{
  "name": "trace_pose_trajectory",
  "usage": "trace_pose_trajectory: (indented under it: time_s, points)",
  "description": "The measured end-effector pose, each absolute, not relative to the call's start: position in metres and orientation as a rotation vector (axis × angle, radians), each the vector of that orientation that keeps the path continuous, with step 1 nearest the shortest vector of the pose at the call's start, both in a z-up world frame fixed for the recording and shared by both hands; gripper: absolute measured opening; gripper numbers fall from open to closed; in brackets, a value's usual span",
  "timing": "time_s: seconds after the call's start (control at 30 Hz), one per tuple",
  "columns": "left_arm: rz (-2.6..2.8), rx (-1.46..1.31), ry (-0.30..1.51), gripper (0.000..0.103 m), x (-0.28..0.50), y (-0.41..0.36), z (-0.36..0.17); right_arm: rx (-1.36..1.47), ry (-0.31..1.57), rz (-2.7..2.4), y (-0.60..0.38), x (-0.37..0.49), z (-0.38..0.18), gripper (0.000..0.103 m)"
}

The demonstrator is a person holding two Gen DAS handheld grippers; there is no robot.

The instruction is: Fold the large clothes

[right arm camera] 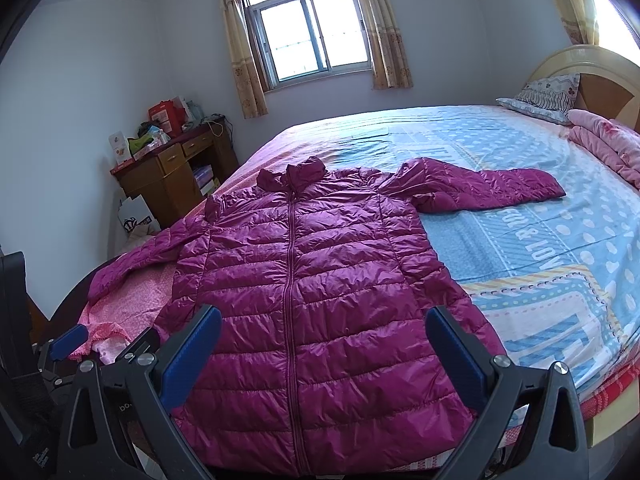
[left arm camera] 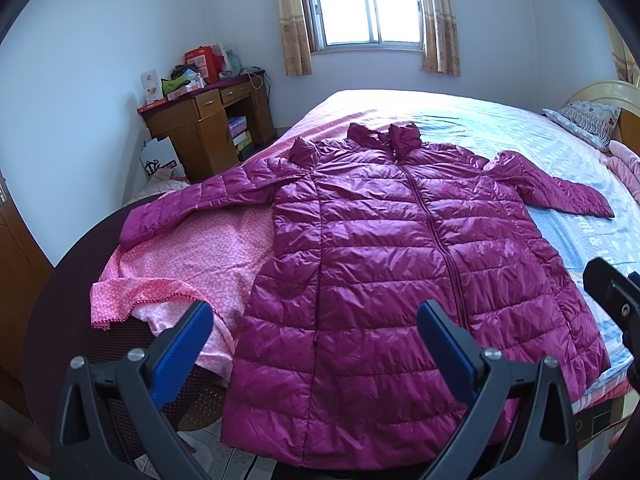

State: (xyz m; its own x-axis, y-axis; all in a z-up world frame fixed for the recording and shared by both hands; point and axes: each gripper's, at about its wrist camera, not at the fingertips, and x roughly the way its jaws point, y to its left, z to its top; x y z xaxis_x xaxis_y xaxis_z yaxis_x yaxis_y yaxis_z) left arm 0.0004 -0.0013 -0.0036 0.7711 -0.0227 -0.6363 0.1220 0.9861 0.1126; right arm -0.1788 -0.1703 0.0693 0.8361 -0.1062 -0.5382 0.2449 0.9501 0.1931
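Magenta quilted puffer jacket (left arm camera: 384, 264) lies flat on the bed (right arm camera: 540, 240), front side up, zipper closed, collar toward the window (right arm camera: 312, 36), hem at the near edge of the bed. One sleeve stretches out toward the pillow (right arm camera: 544, 92) side over the blue patterned sheet; the other sleeve runs the opposite way across a pink floral cloth (left arm camera: 192, 264) and hangs slightly over the bed's edge.

Left gripper (left arm camera: 316, 332): held level above the hem, pointing along the jacket toward the collar. Jaws spread wide, blue pads facing inward, nothing between them. It hovers over the hem half nearer the pink cloth; not touching the fabric as far as can be seen.

Right gripper (right arm camera: 324, 336): same pose, level and pointing forward, over the hem around the zipper line. Jaws wide apart, empty. The left gripper's blue pad shows at the lower left edge of the right wrist view, just beside the right one; part of the right gripper shows at the right edge of the left wrist view.

Background: wooden desk (left arm camera: 208, 124) with boxes and bags on its tabletop in the corner, curtains (right arm camera: 240, 48) at the window, folded pink blanket (right arm camera: 604, 140) near the headboard.
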Motion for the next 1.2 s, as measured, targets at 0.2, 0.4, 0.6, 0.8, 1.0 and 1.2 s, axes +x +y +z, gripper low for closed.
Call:
trace_pose_trajectory:
  time_s: [0.2,0.4,0.6,0.8,1.0,1.2]
  points:
    - [-0.079,0.15,0.687,0.103,0.0,-0.001,-0.004,0.264,0.553,-0.187,-0.17,-0.179,0.069,0.102]
    - [-0.079,0.15,0.687,0.103,0.001,-0.001,-0.003,0.266,0.554,-0.187,-0.17,-0.179,0.068,0.102]
    - [-0.079,0.15,0.687,0.103,0.0,-0.001,-0.004,0.273,0.565,-0.182,-0.168,-0.18,0.065,0.102]
    - [-0.08,0.152,0.688,0.103,0.0,-0.001,-0.005,0.288,0.577,-0.175,-0.172,-0.177,0.063,0.102]
    - [-0.123,0.148,0.693,0.103,0.01,0.005,-0.022,0.343,0.587,-0.16,-0.195,-0.171,0.047,0.102]
    - [-0.118,0.087,0.719,0.103,0.049,0.019,-0.03,0.462,0.603,-0.223,-0.263,-0.159,0.031,0.102]
